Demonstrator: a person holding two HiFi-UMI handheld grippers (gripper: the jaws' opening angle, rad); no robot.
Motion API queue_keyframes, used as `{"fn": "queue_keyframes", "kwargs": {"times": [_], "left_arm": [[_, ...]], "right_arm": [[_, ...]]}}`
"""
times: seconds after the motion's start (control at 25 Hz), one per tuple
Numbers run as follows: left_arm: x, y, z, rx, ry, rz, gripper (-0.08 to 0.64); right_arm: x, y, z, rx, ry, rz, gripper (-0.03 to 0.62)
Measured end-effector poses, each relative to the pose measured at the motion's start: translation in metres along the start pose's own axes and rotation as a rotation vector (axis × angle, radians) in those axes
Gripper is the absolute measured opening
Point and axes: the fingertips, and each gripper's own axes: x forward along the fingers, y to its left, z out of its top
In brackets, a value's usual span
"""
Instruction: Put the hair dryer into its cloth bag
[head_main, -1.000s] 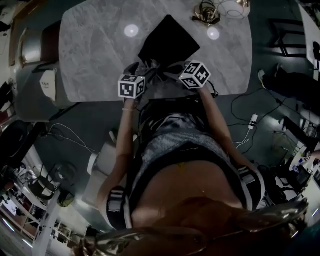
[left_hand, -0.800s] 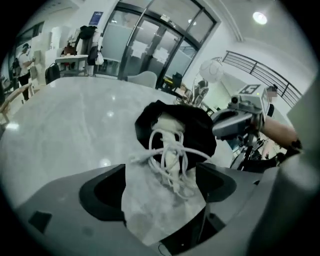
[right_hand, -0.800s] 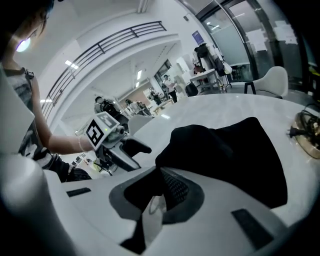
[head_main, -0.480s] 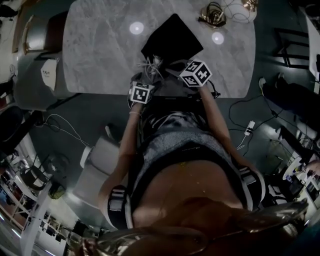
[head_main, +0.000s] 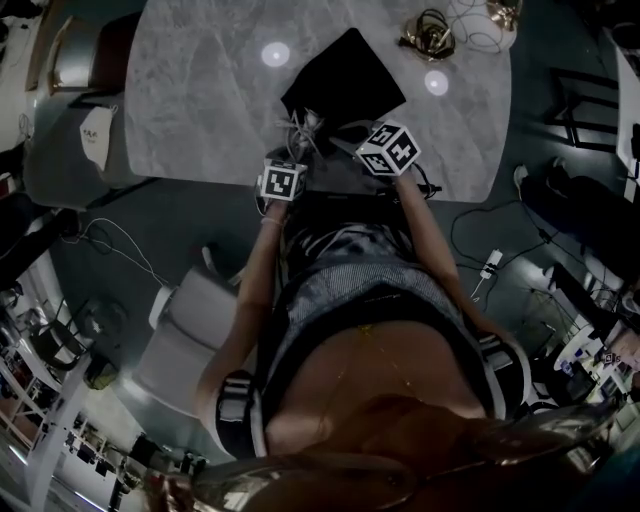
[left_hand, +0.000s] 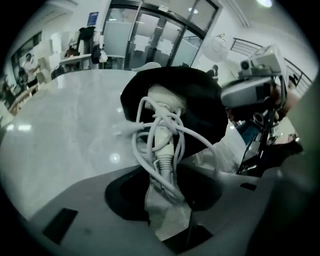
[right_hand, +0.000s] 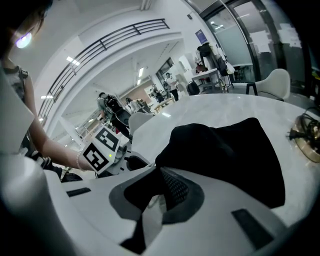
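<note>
Cloth bag (head_main: 345, 80) on table (head_main: 200, 110); hair dryer cord (head_main: 303, 128) at bag's near mouth; cable coil (head_main: 428, 35) behind, right.

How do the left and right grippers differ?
The left gripper is closing on the white cord between its jaws; the right gripper is shut on the black bag, at its edge. The left gripper sits nearer the person than the right gripper. Both work at the bag's mouth.

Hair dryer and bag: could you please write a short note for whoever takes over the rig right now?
Left claw: closing on the white cord bundle.
Right claw: shut on the mouth edge of the cloth bag.
Hair dryer: partly in the bag on the table; handle end and cord stick out.
Left to do: tuck the handle and cord inside.
</note>
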Motion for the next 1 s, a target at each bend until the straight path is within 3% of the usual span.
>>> {"fn": "queue_keyframes", "kwargs": {"times": [0.08,0.16,0.6,1.0], "left_arm": [[-0.003,0.005,0.0,-0.106,-0.023,-0.05,0.13],[-0.003,0.006,0.0,-0.154,-0.03,-0.081,0.098],[-0.014,-0.003,0.011,-0.15,0.0,-0.128,0.083],[-0.025,-0.014,0.051,-0.168,-0.014,-0.195,0.083]], "right_arm": [[0.0,0.0,0.002,0.009,-0.01,0.007,0.074],[0.001,0.0,0.002,0.016,-0.017,0.012,0.074],[-0.001,0.005,0.009,0.013,-0.053,0.023,0.074],[-0.002,0.028,0.022,-0.083,-0.047,0.093,0.072]]}}
